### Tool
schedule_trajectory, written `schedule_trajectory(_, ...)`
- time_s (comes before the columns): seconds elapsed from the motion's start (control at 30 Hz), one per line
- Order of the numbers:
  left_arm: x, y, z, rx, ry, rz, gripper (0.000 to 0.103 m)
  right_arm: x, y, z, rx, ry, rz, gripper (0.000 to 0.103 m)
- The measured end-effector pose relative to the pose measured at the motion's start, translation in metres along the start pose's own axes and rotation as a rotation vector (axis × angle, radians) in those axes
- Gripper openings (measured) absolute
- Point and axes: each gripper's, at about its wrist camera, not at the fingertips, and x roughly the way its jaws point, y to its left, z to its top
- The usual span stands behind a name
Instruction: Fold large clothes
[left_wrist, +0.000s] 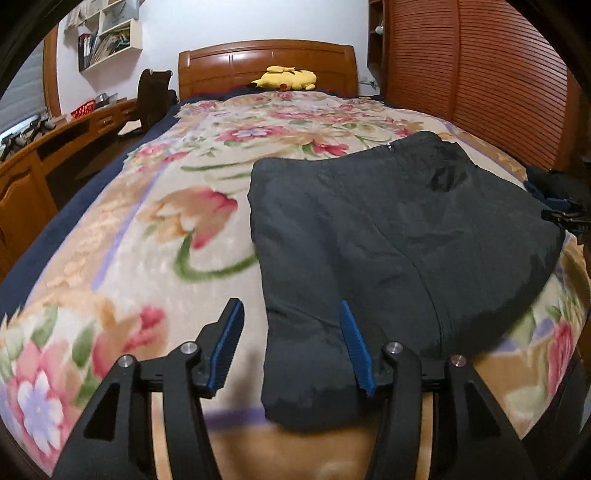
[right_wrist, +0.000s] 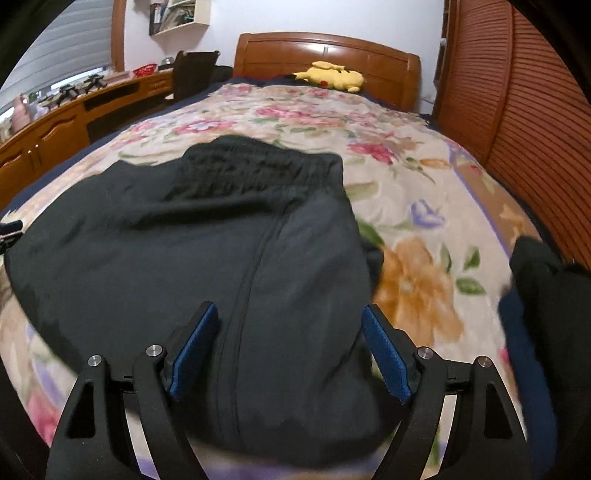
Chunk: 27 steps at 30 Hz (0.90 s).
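Bed, floral blanket; dark folded trousers on it; yellow plush at headboard.

The left wrist camera is sitting just behind the left tongs, looking down at a slant along the bed toward the headboard, close above the dark trousers' near left corner. The right wrist camera is riding behind the right tongs, facing the same way, hovering nearer over the trousers' right half. Both views are sharing the trousers, the floral blanket beyond the tongs, and the yellow plush toy.
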Motion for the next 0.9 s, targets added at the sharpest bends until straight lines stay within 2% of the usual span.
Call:
schedule_trajectory(0.17, -0.001, 0.001, -0.011, -0.02, 0.012, -0.007, 0.055, 0.0, -0.012, -0.012, 0.073, 0.03, 0.033, 0.089)
schedule_trajectory(0.27, 0.004, -0.002, -0.018, -0.023, 0.018, -0.002, 0.055, 0.008, -0.005, -0.02, 0.042, 0.063, 0.009, 0.092)
schedule_trajectory(0.4, 0.008, 0.005, -0.024, -0.1, 0.025, -0.031, 0.055, 0.019, -0.005, -0.027, 0.097, 0.082, 0.057, 0.092)
schedule_trajectory(0.53, 0.0, 0.008, -0.028, -0.146, 0.013, -0.045, 0.055, 0.024, 0.0, -0.032, 0.112, 0.098, 0.058, 0.093)
schedule_trajectory(0.77, -0.023, 0.006, -0.032, -0.165, -0.033, -0.075, 0.055, 0.026, -0.001, -0.037, 0.138, 0.104, 0.075, 0.093)
schedule_trajectory(0.9, -0.02, 0.003, -0.03, -0.154, -0.021, -0.068, 0.055, 0.027, -0.002, -0.039, 0.152, 0.101, 0.085, 0.092)
